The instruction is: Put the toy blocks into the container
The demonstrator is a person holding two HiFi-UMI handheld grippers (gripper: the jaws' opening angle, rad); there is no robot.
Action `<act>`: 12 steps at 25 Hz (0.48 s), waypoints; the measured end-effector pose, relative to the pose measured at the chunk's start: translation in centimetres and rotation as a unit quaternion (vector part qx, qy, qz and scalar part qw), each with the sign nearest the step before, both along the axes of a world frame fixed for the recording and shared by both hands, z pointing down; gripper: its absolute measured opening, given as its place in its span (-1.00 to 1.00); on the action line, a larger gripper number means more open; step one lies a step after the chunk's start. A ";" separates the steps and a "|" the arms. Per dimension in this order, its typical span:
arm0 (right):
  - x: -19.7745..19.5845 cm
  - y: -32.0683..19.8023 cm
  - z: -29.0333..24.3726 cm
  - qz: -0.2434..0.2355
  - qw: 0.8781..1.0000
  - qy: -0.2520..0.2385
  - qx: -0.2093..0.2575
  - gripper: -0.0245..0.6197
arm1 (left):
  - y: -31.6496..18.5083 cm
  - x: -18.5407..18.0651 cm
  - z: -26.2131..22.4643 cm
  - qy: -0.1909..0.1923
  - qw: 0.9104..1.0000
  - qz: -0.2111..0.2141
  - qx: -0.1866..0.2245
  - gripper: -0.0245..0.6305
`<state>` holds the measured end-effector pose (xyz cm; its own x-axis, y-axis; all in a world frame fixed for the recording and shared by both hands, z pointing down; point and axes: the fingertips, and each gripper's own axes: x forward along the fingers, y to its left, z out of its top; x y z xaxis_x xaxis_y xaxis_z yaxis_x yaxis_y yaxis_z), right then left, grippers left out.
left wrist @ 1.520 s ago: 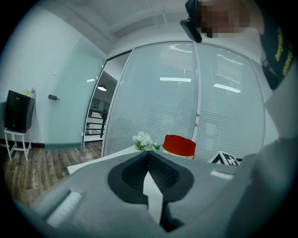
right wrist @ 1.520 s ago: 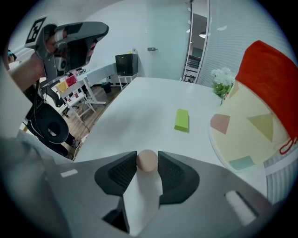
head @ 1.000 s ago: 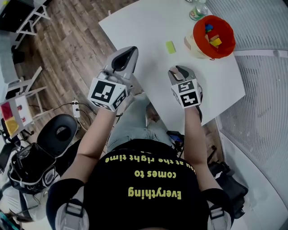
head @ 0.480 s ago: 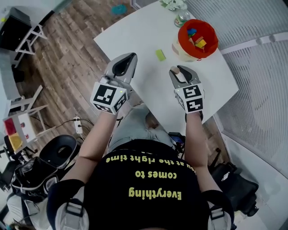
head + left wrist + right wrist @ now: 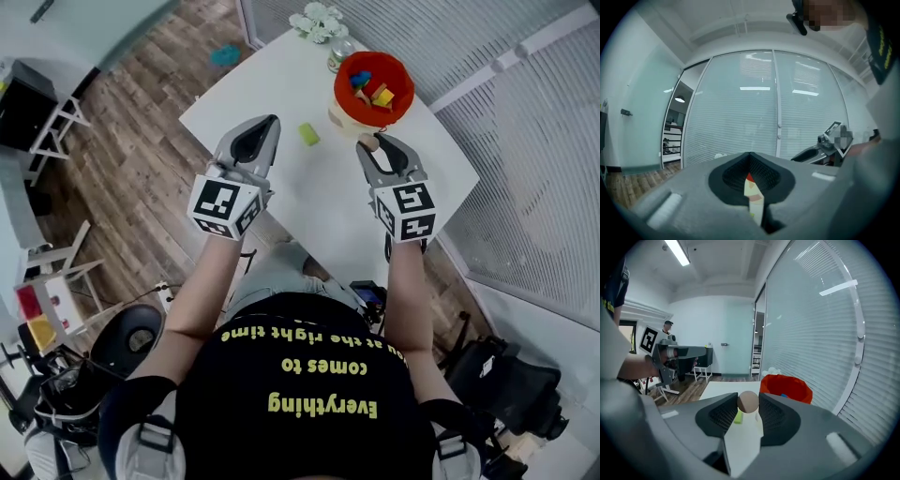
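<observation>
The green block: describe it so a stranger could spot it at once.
On the white table, find the red container near the far edge. Just left of it in the head view lies the green block, alone on the tabletop; the other blocks are in the container, and a tan round block sits in the jaws of the right gripper.

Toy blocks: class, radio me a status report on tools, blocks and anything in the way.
Right tool shut on tan round block. Left tool shut, empty. Red container ahead, blocks inside; green block on table. Nothing in the way.
</observation>
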<state>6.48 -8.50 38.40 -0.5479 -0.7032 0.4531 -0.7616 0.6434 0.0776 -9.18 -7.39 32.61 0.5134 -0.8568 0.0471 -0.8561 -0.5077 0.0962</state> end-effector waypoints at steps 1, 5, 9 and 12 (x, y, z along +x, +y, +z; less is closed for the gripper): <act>0.4 -0.1 -0.5 0.004 1.000 -0.002 0.005 -0.47 | -0.2 0.4 -0.2 -0.001 1.000 0.004 0.002 -0.93; 1.8 -0.2 -2.2 0.020 0.999 -0.021 0.022 -0.47 | -0.5 2.0 -0.7 -0.004 1.000 0.019 0.008 -0.93; 3.1 -0.3 -3.9 0.039 0.998 -0.033 0.044 -0.47 | -0.9 3.2 -1.0 -0.004 0.999 0.032 0.011 -0.93; 3.9 -0.2 -4.7 0.052 0.996 -0.033 0.057 -0.47 | -1.3 3.8 -1.1 -0.003 0.999 0.041 0.013 -0.93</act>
<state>10.38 -8.70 33.73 -0.4949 -0.8031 0.3318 -0.8298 0.5501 0.0938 -5.34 -8.69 31.49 0.5811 -0.8133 0.0297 -0.8125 -0.5778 0.0767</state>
